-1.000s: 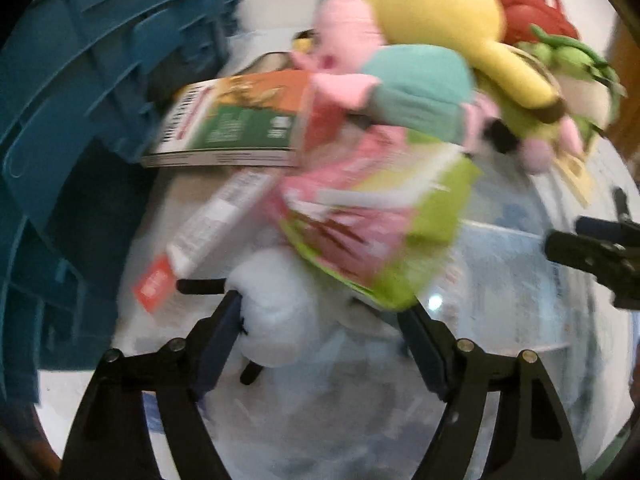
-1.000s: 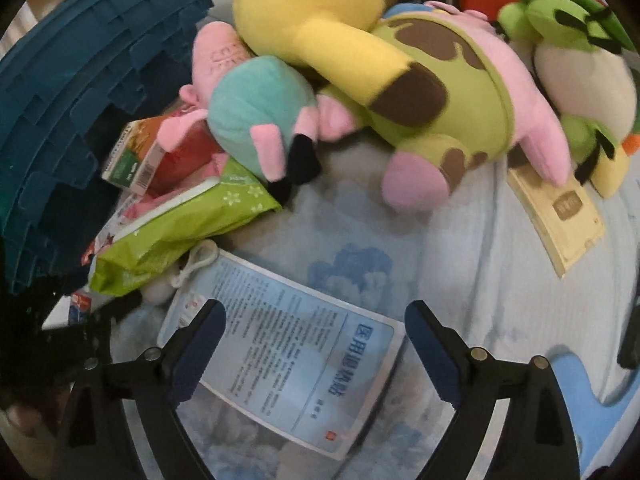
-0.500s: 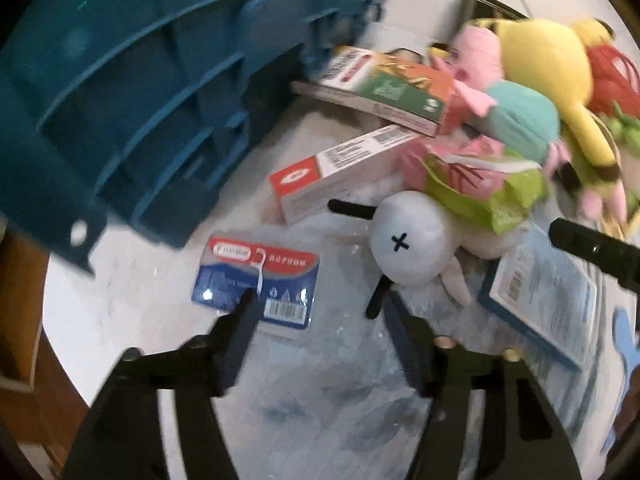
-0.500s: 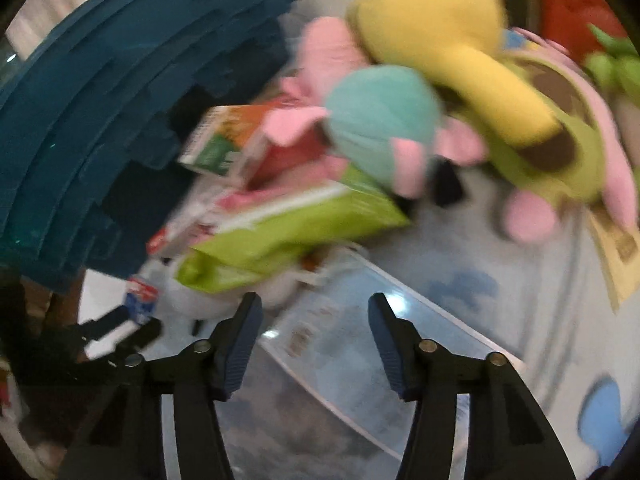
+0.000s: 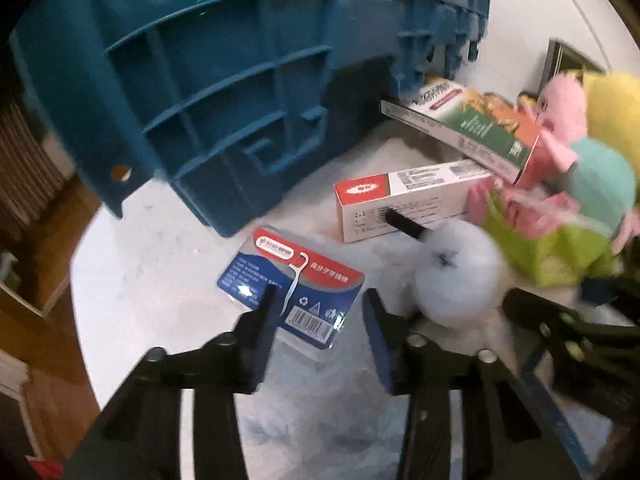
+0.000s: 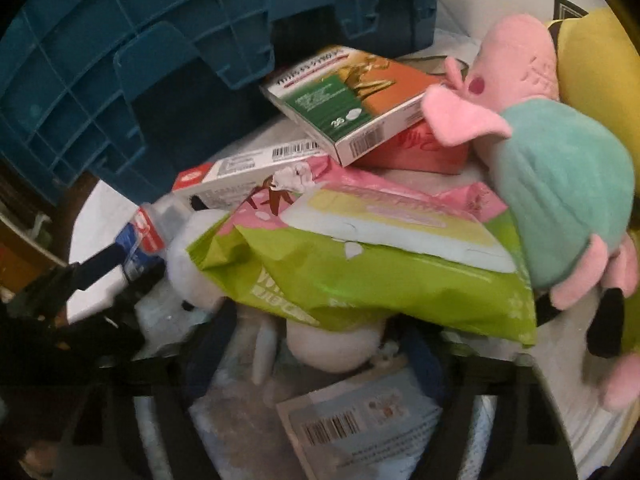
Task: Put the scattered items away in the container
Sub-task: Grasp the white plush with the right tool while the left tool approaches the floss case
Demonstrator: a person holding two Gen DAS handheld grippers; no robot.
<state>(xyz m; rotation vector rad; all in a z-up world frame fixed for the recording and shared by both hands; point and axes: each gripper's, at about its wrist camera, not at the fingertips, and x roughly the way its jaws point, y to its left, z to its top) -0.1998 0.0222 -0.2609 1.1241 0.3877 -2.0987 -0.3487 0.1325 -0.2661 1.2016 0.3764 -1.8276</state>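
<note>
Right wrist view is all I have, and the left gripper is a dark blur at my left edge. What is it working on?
Observer: The left gripper points down at a blue-and-red floss pick pack lying flat on the white table. Its jaws have just been closing, with the pack's near corner between them.
Operator: Pinched yet?
Observer: It looks not. A sliver of table shows between the pack and the finger on the picture's right.
Operator: Anything crowding it?
Observer: A white plush ball with a stitched cross sits just beyond that finger.
</note>
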